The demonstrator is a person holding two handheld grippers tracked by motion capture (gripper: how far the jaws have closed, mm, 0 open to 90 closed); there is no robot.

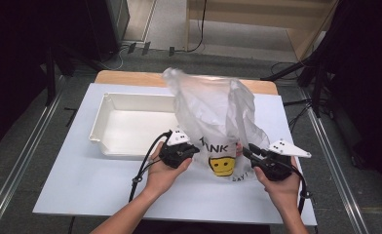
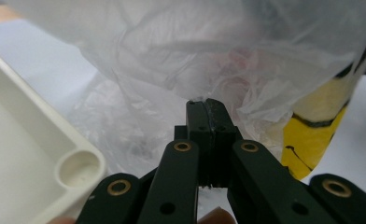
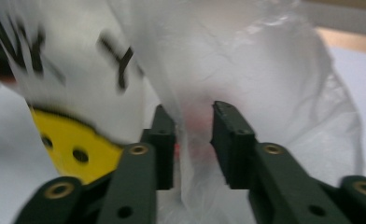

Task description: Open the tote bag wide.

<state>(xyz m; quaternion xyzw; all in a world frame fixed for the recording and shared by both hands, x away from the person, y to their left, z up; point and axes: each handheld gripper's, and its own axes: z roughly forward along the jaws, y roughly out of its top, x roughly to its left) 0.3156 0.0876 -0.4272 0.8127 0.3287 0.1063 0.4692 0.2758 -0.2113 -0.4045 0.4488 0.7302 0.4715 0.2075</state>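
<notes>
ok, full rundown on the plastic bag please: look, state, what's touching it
The plastic bag is thin, translucent white film, crumpled, standing upright and puffed on the white tabletop beside the white tray. It carries black lettering and a yellow smiley face. The left gripper is shut at its lower left; film hangs between the right gripper jaws, which stand apart.
</notes>
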